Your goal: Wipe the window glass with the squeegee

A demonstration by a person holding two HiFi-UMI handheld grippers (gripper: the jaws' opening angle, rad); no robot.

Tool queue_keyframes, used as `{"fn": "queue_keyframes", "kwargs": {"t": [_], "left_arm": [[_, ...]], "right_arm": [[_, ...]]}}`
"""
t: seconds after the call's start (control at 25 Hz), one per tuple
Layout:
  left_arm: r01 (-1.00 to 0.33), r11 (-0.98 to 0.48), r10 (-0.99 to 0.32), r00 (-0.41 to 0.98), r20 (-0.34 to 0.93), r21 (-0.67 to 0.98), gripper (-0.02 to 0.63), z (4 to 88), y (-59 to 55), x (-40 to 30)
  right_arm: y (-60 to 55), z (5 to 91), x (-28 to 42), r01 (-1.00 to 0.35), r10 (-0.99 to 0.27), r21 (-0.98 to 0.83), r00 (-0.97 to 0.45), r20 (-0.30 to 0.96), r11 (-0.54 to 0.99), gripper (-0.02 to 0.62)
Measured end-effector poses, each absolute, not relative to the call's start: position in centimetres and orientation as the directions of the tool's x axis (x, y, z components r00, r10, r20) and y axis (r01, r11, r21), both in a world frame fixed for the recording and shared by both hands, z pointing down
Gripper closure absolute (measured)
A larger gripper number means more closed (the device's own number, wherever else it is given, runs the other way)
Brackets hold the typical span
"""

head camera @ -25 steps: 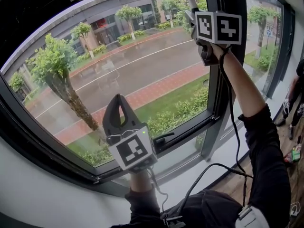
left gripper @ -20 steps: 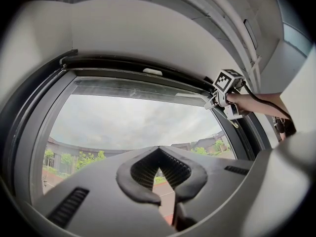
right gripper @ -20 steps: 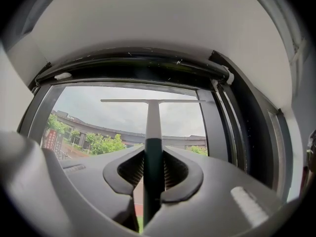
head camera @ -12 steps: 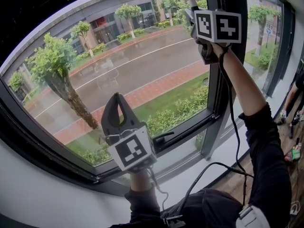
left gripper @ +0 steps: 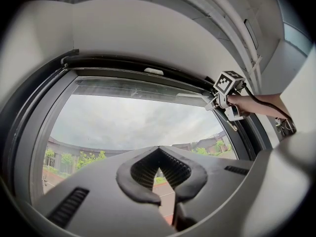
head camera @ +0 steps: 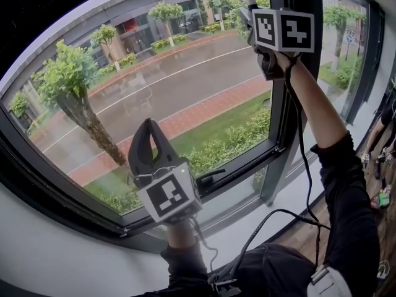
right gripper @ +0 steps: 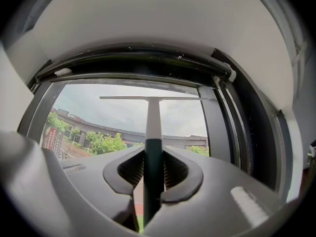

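Observation:
The squeegee (right gripper: pixel 152 127) is T-shaped, with a pale shaft, a dark green grip and its blade (right gripper: pixel 153 98) held level against the upper window glass (right gripper: pixel 123 112). My right gripper (right gripper: pixel 153 154) is shut on the green grip. In the head view the right gripper (head camera: pixel 250 17) is raised high at the pane's top right corner, beside the dark mullion (head camera: pixel 286 104); its marker cube hides the squeegee there. My left gripper (head camera: pixel 148 124) points up in front of the lower glass (head camera: pixel 173 85), shut with nothing in it. The left gripper (left gripper: pixel 158 152) view shows the right gripper (left gripper: pixel 223 94) by the top frame.
A dark frame (head camera: pixel 55 193) surrounds the pane, with a black window handle (head camera: pixel 213 178) on its lower rail. A second, narrower pane (head camera: pixel 340 48) lies right of the mullion. A person (head camera: pixel 385 135) stands at the far right on the wooden floor (head camera: pixel 371 228).
The left gripper has drifted slightly left and up. The right gripper with the squeegee has risen only a little.

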State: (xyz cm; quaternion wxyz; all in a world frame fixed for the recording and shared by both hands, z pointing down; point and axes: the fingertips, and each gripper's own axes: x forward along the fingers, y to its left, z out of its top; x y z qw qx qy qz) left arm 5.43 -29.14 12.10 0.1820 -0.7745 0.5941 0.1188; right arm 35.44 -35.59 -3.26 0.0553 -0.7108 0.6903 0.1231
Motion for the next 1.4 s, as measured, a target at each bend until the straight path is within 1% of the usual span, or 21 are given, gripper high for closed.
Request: {"fn": "queue_keyframes", "kwargs": {"t": [0.12, 0.28, 0.4, 0.68, 0.88, 1.4], "left_arm": [[-0.965, -0.223, -0.868, 0.261, -0.423, -0.139, 0.606, 11.8, -29.0, 5.2], [-0.964, -0.225, -0.878, 0.263, -0.401, -0.141, 0.606, 11.9, -29.1, 5.2], [-0.966, -0.219, -0.864, 0.256, -0.434, -0.135, 0.606, 11.6, -29.2, 5.1], [-0.969, -0.213, -0.858, 0.248, -0.45, -0.128, 0.606, 11.8, -29.5, 4.7], [-0.963, -0.224, -0.888, 0.265, -0.376, -0.149, 0.606, 12.9, -29.2, 4.6], [-0.966, -0.214, -0.901, 0.252, -0.353, -0.144, 0.606, 13.9, -28.8, 3.6]], "right_arm": [[-35.6, -3.2, 35.3, -0.995, -0.968, 0.09, 0.015, -0.249, -0.039, 0.523], [-36.0, -3.1, 35.3, -0.995, -0.969, 0.089, 0.014, -0.245, -0.037, 0.523], [-36.1, -3.0, 35.4, -0.996, -0.97, 0.085, 0.015, -0.242, -0.036, 0.523], [-36.3, -2.1, 35.3, -0.996, -0.972, 0.085, 0.019, -0.233, -0.04, 0.523], [-36.1, -0.8, 35.4, -0.996, -0.975, 0.083, 0.026, -0.221, -0.045, 0.523], [-36.3, 2.8, 35.6, -0.995, -0.985, 0.081, 0.045, -0.166, -0.059, 0.523]]}}
